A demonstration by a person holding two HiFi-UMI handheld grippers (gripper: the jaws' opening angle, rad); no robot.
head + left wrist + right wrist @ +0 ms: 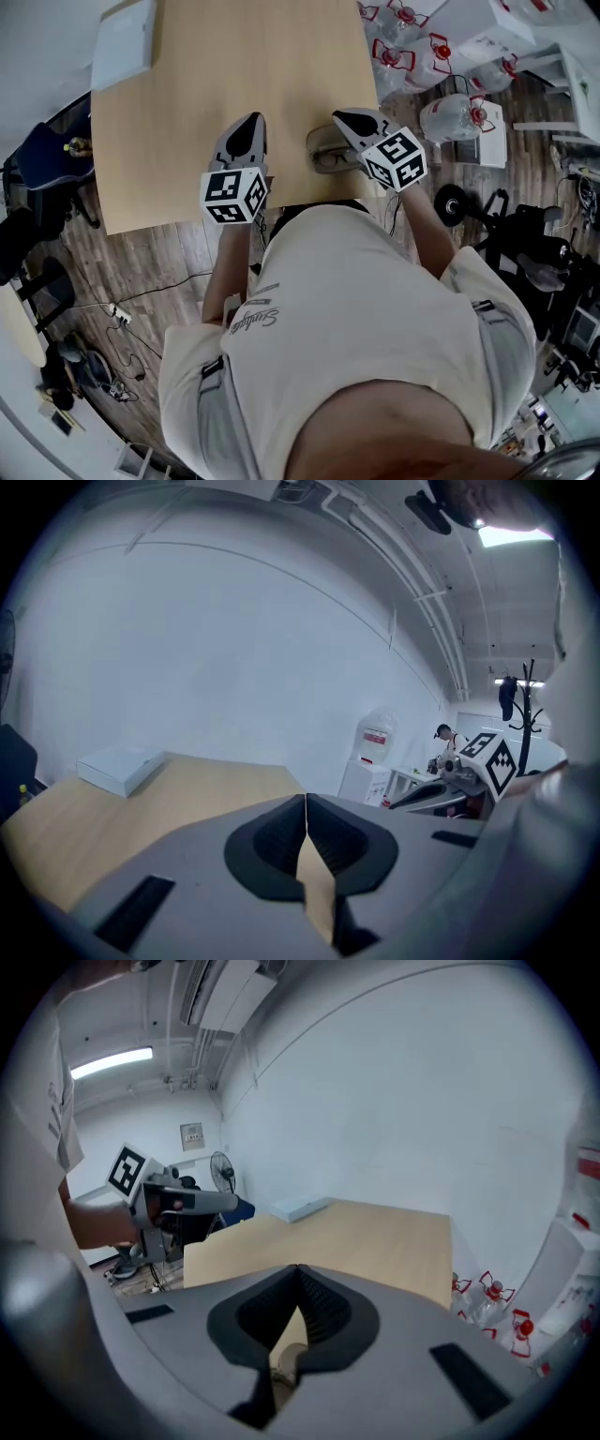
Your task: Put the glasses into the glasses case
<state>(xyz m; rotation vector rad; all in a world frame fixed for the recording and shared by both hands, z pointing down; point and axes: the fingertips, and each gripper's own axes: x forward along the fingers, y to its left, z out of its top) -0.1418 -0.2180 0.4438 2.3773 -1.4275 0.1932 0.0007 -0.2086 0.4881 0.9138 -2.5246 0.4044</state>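
Over the near edge of the surface (pixel 187 141), left hand-held gripper (pixel 246 127) with jaws pressed tip to tip, nothing between. Just to its right, right hand-held gripper (pixel 356 120), jaws likewise closed and empty. Between the two, close under the right one's tip, glasses case (pixel 323 139) lying on the surface, glasses (pixel 330 157) seemingly resting in it. Far beyond the left one, white box (pixel 124 42). Off to the right, on the floor, water bottles (pixel 436 49).

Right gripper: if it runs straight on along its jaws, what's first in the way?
Nothing close: the right gripper points across bare table. First in line looks like the flat white box at the far edge, though depth is unclear. The glasses case sits beneath it, not ahead.
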